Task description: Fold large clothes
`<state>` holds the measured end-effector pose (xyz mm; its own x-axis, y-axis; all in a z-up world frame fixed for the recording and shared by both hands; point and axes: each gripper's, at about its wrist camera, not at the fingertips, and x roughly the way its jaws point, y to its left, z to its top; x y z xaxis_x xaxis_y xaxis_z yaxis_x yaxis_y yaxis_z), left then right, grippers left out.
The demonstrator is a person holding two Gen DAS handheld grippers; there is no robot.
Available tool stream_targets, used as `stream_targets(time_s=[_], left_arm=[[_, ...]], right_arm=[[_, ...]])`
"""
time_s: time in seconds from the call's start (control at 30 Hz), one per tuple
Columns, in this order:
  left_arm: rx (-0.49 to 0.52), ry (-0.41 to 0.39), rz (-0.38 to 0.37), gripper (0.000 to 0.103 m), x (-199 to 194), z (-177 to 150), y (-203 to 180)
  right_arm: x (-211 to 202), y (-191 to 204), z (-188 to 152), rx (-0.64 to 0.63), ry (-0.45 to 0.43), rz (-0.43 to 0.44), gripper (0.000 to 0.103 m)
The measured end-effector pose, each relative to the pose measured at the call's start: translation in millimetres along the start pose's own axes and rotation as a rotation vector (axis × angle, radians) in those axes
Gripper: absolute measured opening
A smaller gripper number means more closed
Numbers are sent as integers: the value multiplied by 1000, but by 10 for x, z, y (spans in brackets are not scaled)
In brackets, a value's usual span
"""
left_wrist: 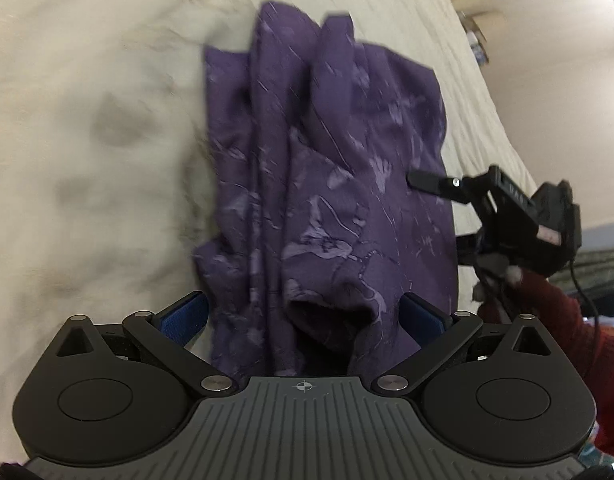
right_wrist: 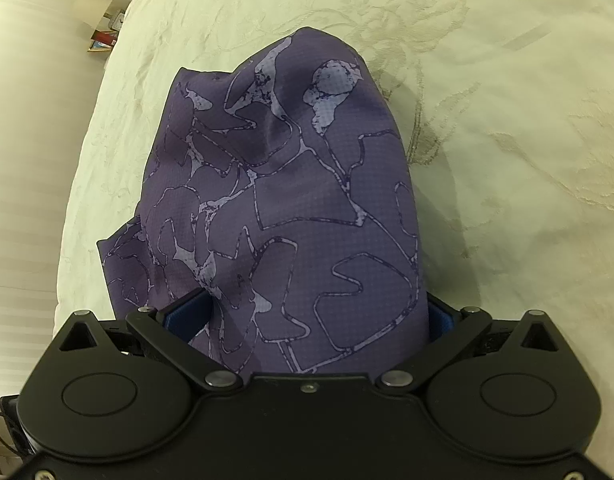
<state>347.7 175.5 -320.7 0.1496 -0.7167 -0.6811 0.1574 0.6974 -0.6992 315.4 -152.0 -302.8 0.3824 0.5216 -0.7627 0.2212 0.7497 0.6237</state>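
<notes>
On the cream bed, purple cloth fills both tools.
Left tool [left_wrist: 305, 316] and right tool [right_wrist: 319, 316] each stand wide apart, purple patterned garment [left_wrist: 327, 184] bunched between unclamped; beyond, embroidered bedspread [right_wrist: 507, 120]. No legible writing.

I can't see my left gripper [left_wrist: 305, 314] fingertips; the purple garment [left_wrist: 327, 184] bunches over the gap. The right gripper [right_wrist: 319, 312] is buried the same way. The bedspread [left_wrist: 87, 120] smears into motion blur on my left view.
</notes>
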Motion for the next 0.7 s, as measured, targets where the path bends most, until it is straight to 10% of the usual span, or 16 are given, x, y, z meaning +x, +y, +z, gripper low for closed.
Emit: stream_targets(time_s=[0.6,0.7], left_arm=[[-108,51,-86,99,297,68,40],[-92,67,-79,98,363,39,-91]], right_arm=[[182,-291,443,60,88,261,103],[149,-202,519,29,97,227,86]])
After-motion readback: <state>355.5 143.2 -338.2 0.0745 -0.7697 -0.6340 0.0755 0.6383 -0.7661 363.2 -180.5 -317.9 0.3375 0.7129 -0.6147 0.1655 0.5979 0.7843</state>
